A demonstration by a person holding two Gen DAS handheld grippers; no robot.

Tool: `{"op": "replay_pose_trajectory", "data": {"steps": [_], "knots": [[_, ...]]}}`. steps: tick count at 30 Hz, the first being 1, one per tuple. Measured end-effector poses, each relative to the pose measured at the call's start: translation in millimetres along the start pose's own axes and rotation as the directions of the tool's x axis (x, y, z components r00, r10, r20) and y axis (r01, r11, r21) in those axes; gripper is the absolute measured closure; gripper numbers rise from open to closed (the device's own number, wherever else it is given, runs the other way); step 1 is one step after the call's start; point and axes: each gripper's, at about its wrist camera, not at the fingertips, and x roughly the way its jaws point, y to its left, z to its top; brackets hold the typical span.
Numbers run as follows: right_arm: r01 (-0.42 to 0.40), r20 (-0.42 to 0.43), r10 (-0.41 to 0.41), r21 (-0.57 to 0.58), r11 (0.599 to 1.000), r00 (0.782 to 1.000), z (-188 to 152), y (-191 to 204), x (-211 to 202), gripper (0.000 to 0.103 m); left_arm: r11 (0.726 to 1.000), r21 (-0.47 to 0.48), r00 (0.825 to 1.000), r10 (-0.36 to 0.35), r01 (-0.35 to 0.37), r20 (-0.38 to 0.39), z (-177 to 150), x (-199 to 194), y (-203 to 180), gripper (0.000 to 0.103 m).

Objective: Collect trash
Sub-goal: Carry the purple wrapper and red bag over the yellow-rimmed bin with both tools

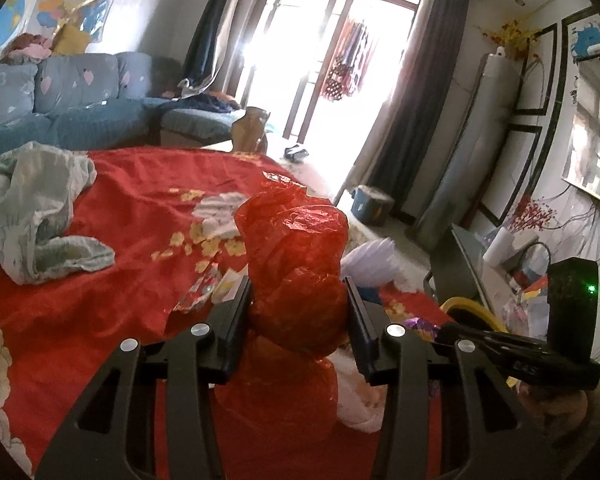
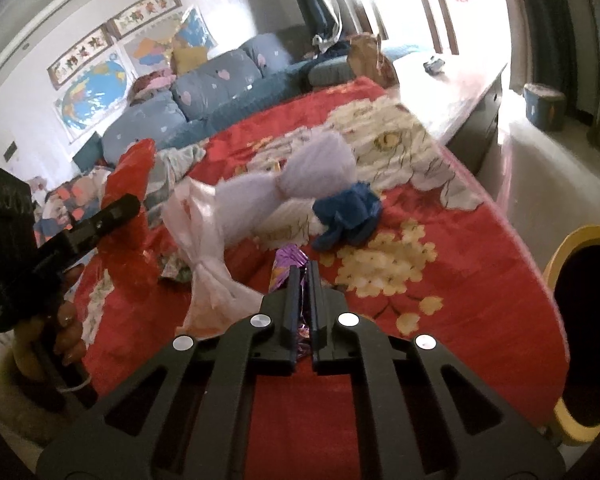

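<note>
Left gripper (image 1: 298,312) clamped on crumpled red plastic bag (image 1: 296,256), bag raised above red floral cloth (image 1: 132,208). Right gripper (image 2: 303,280) pressed together on purple foil wrapper (image 2: 286,266). White plastic bag (image 2: 208,240), blue crumpled scrap (image 2: 346,214) lying on cloth nearby.

no readable text showing anywhere. two long framed scrolls (image 2: 118,34) on the far wall are carrying big characters, too blurred to make out. raised marking on the other gripper's black body (image 1: 520,368), near right in the left wrist view, is staying illegible too.
</note>
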Motion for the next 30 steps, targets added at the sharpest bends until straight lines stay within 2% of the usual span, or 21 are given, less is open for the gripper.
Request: {"op": "replay_pose_trajectory", "data": {"steps": [14,22,30], "knots": [[0.074,0.130,-0.082,0.065,0.995,0.988,23,-36,-42,0.102,0.991,0.068,0.993,-0.115,0.114,0.016,14,5,-57,0.062],[0.130,0.194,-0.153,0.127,0.983,0.969,26,-66,-64,0.102,0.977,0.118,0.984,-0.174,0.176,-0.029,8,24,-98,0.062],[0.193,0.224,-0.244,0.227,0.954,0.944,26,-108,-86,0.102,0.960,0.153,0.970,-0.226,0.237,-0.086,-6,45,-137,0.062]]}}
